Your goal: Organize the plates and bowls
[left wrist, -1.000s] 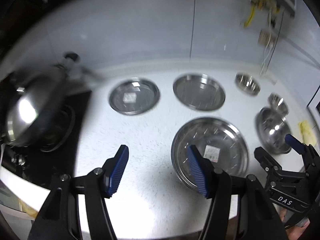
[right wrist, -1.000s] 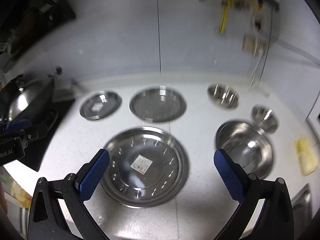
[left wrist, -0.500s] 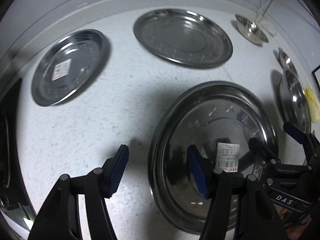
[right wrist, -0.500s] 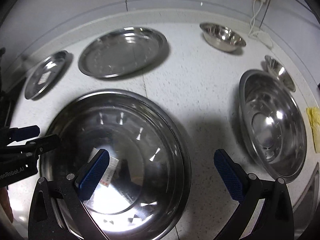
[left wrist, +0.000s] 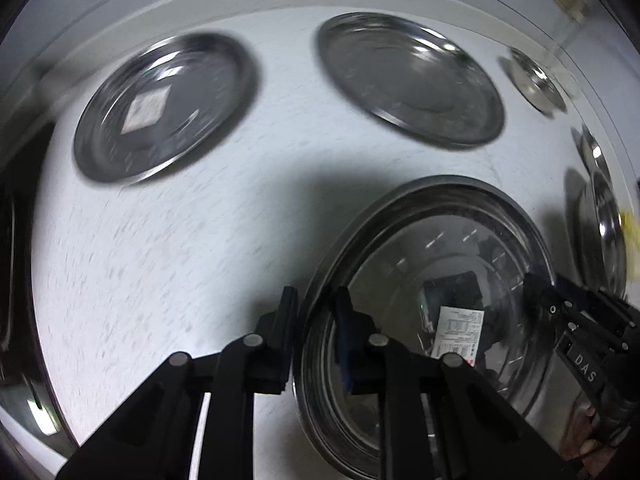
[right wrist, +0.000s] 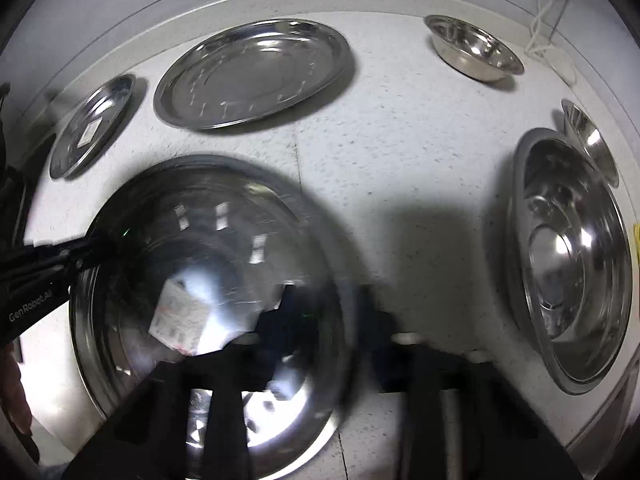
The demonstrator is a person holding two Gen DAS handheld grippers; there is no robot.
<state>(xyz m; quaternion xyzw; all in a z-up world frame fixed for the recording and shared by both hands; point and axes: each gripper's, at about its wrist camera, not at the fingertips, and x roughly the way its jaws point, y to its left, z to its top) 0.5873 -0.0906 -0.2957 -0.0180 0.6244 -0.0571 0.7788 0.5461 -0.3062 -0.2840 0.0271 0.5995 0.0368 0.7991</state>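
A large steel plate [left wrist: 448, 280] with a white sticker lies nearest on the white counter; it also shows in the right wrist view [right wrist: 192, 248]. My left gripper [left wrist: 314, 320] is shut on its left rim, one finger outside, one inside. My right gripper [right wrist: 326, 312] straddles its right rim with the jaws narrowed; blur hides whether they touch. Behind lie a small stickered plate [left wrist: 160, 108] and a medium plate [left wrist: 408, 80]. A big bowl [right wrist: 568, 256] and two small bowls [right wrist: 476, 48] [right wrist: 592, 140] sit at the right.
The counter [right wrist: 400, 152] ends at a raised back lip and grey wall. A white cable [right wrist: 548, 28] hangs at the back right. A yellow cloth [left wrist: 630, 232] lies by the big bowl. A dark stove edge [left wrist: 8, 280] borders the left.
Both grippers have dropped to the large plate and closed in from wide open: the left onto its left rim, the right around its right rim.
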